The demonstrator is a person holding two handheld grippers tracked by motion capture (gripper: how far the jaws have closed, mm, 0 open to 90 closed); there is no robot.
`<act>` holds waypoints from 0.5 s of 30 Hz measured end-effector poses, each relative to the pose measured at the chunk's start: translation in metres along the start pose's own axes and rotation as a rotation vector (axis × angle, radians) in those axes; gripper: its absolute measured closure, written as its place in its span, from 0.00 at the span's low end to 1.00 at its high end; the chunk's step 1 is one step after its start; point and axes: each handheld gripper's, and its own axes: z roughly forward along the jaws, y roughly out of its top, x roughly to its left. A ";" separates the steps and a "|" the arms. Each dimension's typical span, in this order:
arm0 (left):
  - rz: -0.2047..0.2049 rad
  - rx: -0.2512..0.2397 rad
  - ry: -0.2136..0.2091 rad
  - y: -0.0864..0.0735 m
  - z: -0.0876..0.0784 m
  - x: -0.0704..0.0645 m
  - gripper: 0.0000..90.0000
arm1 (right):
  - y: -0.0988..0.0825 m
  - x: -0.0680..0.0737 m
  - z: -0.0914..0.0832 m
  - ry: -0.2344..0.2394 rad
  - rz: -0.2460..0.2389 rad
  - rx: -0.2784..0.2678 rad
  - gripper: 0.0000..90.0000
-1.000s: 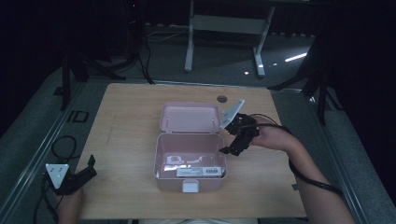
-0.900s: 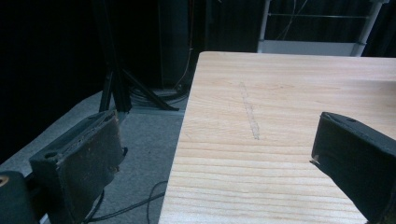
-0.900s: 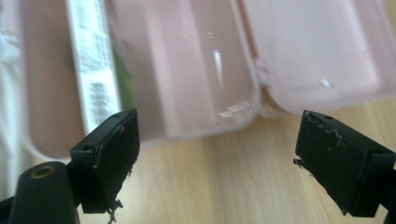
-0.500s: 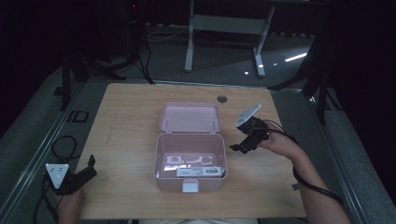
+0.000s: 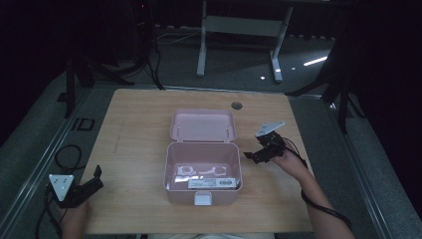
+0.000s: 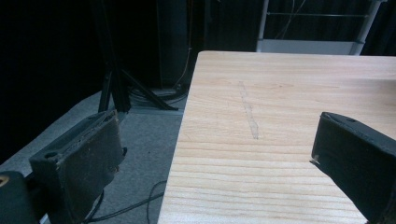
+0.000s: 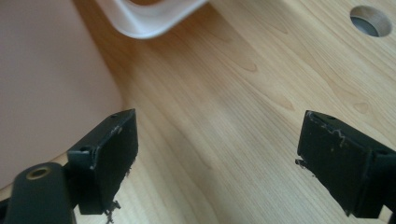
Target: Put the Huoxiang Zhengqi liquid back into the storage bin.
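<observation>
Item: pink plastic lidded box (image 5: 203, 172), open, just left of right claw (image 5: 255, 155) (jaws spread, empty). Left claw (image 5: 94, 178): spread, idle, far off. Risk: a careless approach nudges the box across the wooden counter (image 5: 139, 129).

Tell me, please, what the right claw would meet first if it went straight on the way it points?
Probably the open pink plastic box: the right claw, open and empty, points at its right wall across bare light wooden table, though depth is unclear.
</observation>
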 end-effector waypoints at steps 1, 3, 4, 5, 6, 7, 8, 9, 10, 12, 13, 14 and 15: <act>0.000 0.000 0.000 0.000 0.000 0.000 0.02 | -0.002 0.000 0.002 -0.017 0.006 -0.013 0.13; 0.000 0.000 0.000 0.000 0.000 0.000 0.02 | -0.006 -0.001 0.007 -0.012 0.030 -0.024 0.13; 0.000 -0.001 0.001 0.000 0.000 0.000 0.02 | -0.009 -0.001 0.010 -0.009 0.040 -0.028 0.13; -0.001 0.000 0.000 0.000 0.000 0.000 0.02 | -0.012 -0.001 0.013 -0.019 0.043 -0.027 0.13; 0.000 0.000 -0.001 0.000 0.000 0.000 0.02 | -0.014 0.000 0.016 -0.025 0.042 -0.018 0.13; 0.000 0.000 -0.001 0.000 0.000 0.000 0.02 | -0.017 0.000 0.019 -0.037 0.041 -0.014 0.13; 0.000 0.000 0.000 0.000 0.000 0.000 0.02 | -0.021 0.001 0.022 -0.055 0.044 -0.023 0.13; 0.001 0.000 -0.002 0.000 0.000 0.000 0.02 | -0.024 0.000 0.023 -0.059 0.052 -0.027 0.13; 0.001 0.000 -0.002 0.000 0.000 0.000 0.02 | -0.027 0.000 0.025 -0.070 0.074 -0.049 0.13; 0.002 0.000 -0.003 0.000 0.000 0.000 0.02 | -0.031 -0.001 0.026 -0.089 0.103 -0.081 0.13; 0.002 0.000 -0.002 0.000 0.000 0.000 0.02 | -0.034 -0.001 0.026 -0.110 0.115 -0.105 0.13; 0.001 0.000 -0.001 0.000 0.000 0.000 0.02 | -0.036 -0.002 0.026 -0.132 0.129 -0.127 0.13; 0.001 -0.001 -0.002 0.000 0.000 0.000 0.02 | -0.037 -0.003 0.026 -0.143 0.139 -0.137 0.13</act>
